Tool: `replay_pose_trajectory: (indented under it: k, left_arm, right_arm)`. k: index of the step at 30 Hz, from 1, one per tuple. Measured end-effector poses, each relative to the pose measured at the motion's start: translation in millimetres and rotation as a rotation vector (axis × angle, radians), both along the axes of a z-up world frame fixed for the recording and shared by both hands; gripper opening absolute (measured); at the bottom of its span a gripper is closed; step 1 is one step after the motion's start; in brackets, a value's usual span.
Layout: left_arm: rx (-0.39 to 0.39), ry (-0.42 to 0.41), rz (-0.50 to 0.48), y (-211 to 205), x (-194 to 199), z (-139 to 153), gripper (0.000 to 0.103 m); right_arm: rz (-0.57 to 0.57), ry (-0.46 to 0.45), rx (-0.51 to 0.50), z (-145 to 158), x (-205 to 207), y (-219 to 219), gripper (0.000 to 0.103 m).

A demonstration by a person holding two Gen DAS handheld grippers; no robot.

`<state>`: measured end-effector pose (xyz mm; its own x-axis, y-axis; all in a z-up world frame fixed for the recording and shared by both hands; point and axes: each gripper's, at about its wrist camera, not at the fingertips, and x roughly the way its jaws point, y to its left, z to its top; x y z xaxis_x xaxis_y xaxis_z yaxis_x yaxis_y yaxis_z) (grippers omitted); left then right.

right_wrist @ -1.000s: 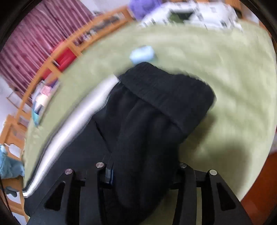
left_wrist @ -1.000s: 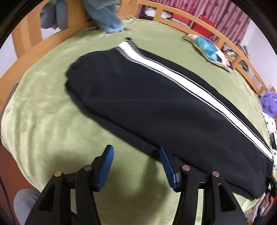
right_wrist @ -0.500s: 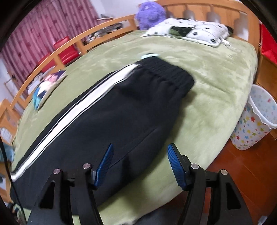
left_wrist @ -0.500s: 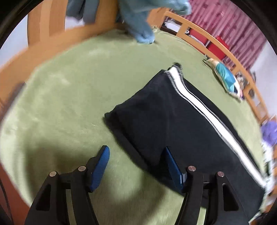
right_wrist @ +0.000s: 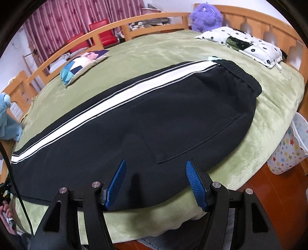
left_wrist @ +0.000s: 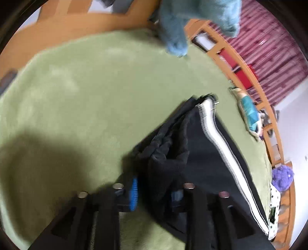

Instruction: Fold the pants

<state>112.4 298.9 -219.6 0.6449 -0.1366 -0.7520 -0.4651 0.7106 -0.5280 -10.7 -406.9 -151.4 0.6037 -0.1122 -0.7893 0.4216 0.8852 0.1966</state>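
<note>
Black pants (right_wrist: pixel 154 115) with a white side stripe (right_wrist: pixel 115 96) lie flat lengthwise on the green blanket (right_wrist: pixel 269 115), waistband to the right. In the left wrist view the leg end of the pants (left_wrist: pixel 202 153) is bunched and raised. My left gripper (left_wrist: pixel 155 194) is closing on that cuff, and the black cloth fills the gap between its blue pads. My right gripper (right_wrist: pixel 156 182) stands open over the near edge of the seat part, with nothing gripped between its pads (right_wrist: pixel 196 184).
A wooden rail (right_wrist: pixel 96 34) rings the bed. A patchwork cushion (right_wrist: pixel 80 63), a flowered pillow (right_wrist: pixel 246 44) and a purple plush toy (right_wrist: pixel 206 16) sit along the far side. Blue cloth (left_wrist: pixel 179 28) hangs at the footboard. A star-patterned bin (right_wrist: pixel 290 150) stands on the floor, right.
My left gripper moved to the leg end and closed on the cuff, bunching it up. My right gripper let go of the waistband cloth, drew back and now stands open.
</note>
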Motion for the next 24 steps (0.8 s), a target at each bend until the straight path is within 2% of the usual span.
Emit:
replay_pose_trajectory:
  k: [2, 4, 5, 6, 7, 9, 12, 14, 16, 17, 21, 24]
  left_arm:
    - [-0.009, -0.002, -0.005, 0.3, -0.4, 2.2, 0.034]
    - [0.006, 0.003, -0.014, -4.9, 2.2, 4.9, 0.045]
    - [0.033, 0.011, -0.009, -9.7, 4.5, 6.4, 0.043]
    - [0.066, 0.023, -0.010, -14.4, 8.3, 8.0, 0.037]
    - [0.093, 0.027, -0.021, -17.6, 13.1, 10.9, 0.014]
    - [0.149, -0.011, -0.044, -26.7, 10.4, 30.5, 0.013]
    - [0.287, -0.091, -0.077, -56.6, 5.0, 81.6, 0.013]
    - [0.399, -0.136, -0.137, -88.1, 3.5, 115.1, 0.013]
    - [0.529, -0.203, -0.227, -138.4, -0.9, 152.3, 0.013]
    - [0.564, -0.230, -0.268, -163.3, -3.6, 165.2, 0.013]
    - [0.597, -0.307, -0.458, -257.7, -9.4, 192.9, 0.013]
    - [0.600, -0.330, -0.597, -334.6, -12.4, 193.5, 0.013]
  right_arm:
    - [0.013, -0.002, 0.017, -1.2, -0.7, 4.0, 0.064]
    - [0.021, -0.002, 0.032, -3.9, 1.1, 4.3, 0.064]
    - [0.026, -0.004, 0.044, -5.9, 1.3, 6.0, 0.064]
    - [0.031, -0.005, 0.052, -7.5, 3.7, 6.3, 0.064]
    - [0.040, -0.007, 0.061, -9.1, 4.5, 8.9, 0.064]
    - [0.061, -0.011, 0.062, -10.0, 5.8, 13.5, 0.064]
    - [0.086, -0.022, 0.027, -6.1, 4.6, 21.0, 0.064]
    - [0.098, -0.030, -0.003, -2.1, 3.2, 25.0, 0.064]
    - [0.109, -0.047, -0.011, 1.8, 0.8, 25.2, 0.064]
    - [0.110, -0.053, -0.010, 3.3, -0.7, 23.5, 0.064]
    - [0.112, -0.085, -0.009, 10.3, -9.3, 14.3, 0.064]
    - [0.115, -0.099, -0.034, 15.5, -17.5, 5.3, 0.064]
